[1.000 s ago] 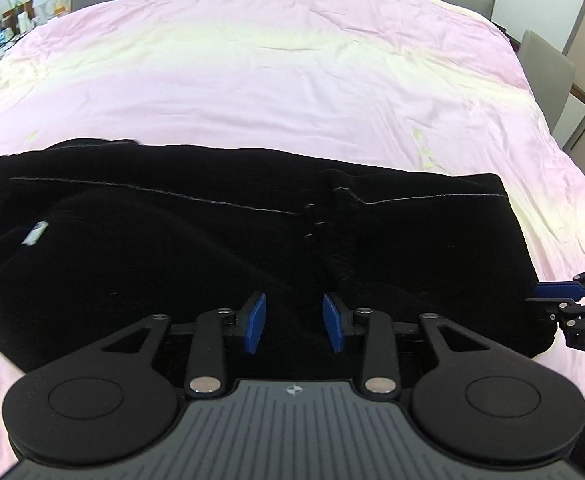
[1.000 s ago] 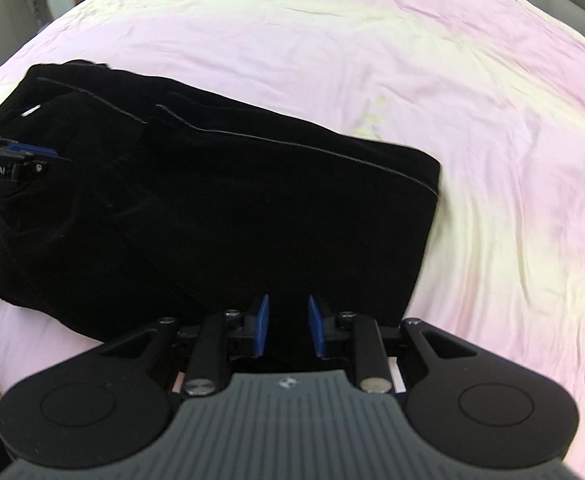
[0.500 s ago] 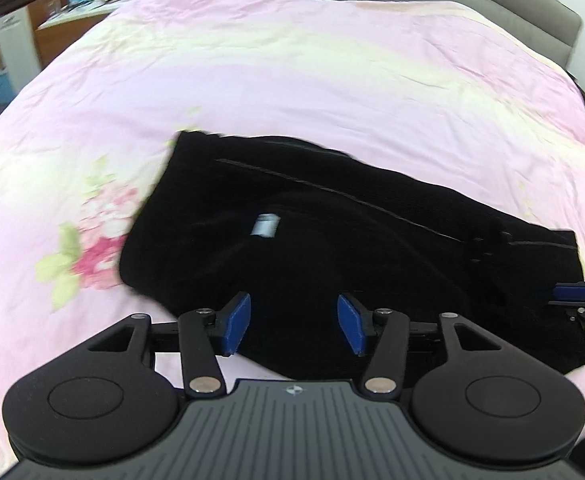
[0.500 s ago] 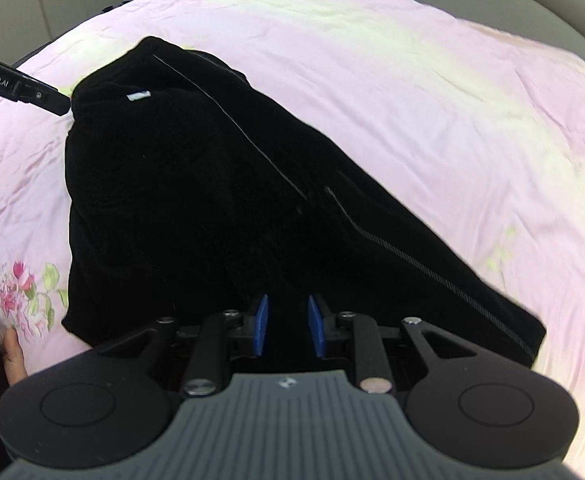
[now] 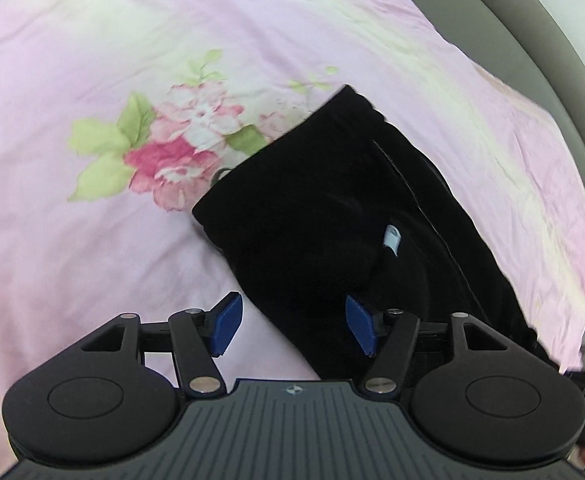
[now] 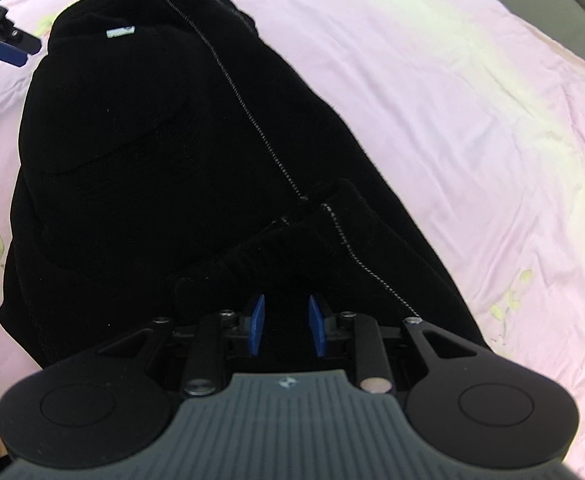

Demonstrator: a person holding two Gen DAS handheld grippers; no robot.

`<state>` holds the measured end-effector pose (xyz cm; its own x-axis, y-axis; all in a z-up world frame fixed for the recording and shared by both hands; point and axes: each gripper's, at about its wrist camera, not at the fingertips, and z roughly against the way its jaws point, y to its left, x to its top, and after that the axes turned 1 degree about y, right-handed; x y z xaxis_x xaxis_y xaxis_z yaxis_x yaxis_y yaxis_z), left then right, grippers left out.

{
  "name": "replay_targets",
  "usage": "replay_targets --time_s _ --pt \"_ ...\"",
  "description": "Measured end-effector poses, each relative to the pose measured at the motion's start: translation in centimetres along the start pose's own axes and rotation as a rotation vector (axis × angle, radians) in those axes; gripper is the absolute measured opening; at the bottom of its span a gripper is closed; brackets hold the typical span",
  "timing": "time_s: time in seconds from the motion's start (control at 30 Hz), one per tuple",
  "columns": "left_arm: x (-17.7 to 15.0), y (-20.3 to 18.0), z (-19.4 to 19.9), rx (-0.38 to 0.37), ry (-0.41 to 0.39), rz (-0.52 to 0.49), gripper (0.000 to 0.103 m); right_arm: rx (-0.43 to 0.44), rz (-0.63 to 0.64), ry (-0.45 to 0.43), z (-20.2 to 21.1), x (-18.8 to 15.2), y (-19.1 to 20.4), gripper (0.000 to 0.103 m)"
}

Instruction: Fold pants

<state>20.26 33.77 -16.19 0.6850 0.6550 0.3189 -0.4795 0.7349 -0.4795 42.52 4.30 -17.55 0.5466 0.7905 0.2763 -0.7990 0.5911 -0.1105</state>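
Observation:
Black pants [image 5: 332,216] lie folded on a pink bed cover, with a small white label [image 5: 391,237] and a pale seam line showing. In the right wrist view the pants [image 6: 152,152] fill the left and middle. My left gripper [image 5: 292,328] is open, its jaws wide apart over the near edge of the pants, holding nothing. It also shows in the right wrist view [image 6: 2,46] at the far left beside the pants' top end. My right gripper [image 6: 286,324] is narrowly open just above the black fabric, with no cloth between its pads.
The pink bed cover [image 5: 92,260] has a printed flower [image 5: 172,152] left of the pants. A grey headboard [image 5: 532,40] runs along the top right. The cover [image 6: 452,100] stretches to the right of the pants.
My left gripper has swung left toward the pants' end and opened wider. My right gripper has moved in over the fabric and kept its narrow gap. The pants look unmoved.

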Motion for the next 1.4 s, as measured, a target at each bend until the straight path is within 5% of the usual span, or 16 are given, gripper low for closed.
replay_targets --time_s 0.2,0.53,0.77,0.97,1.4 --pt "0.8 1.6 -1.9 -0.039 -0.036 0.134 0.075 0.044 0.069 0.041 -2.2 1.7 0.6 0.019" --pt "1.2 1.7 -5.6 -0.025 -0.048 0.126 0.089 0.141 0.158 0.129 -4.5 4.9 0.2 0.016" --pt "0.5 1.1 -4.4 -0.01 -0.088 0.079 0.063 0.146 0.175 0.156 -5.2 6.7 0.8 0.016" --pt "-0.3 -2.5 -0.8 0.002 -0.191 -0.073 0.048 0.125 0.164 0.146 -4.7 6.9 1.2 0.016" --pt "-5.2 -18.1 7.0 -0.031 -0.378 -0.607 0.044 0.081 0.038 0.048 -1.7 4.9 3.7 0.017"
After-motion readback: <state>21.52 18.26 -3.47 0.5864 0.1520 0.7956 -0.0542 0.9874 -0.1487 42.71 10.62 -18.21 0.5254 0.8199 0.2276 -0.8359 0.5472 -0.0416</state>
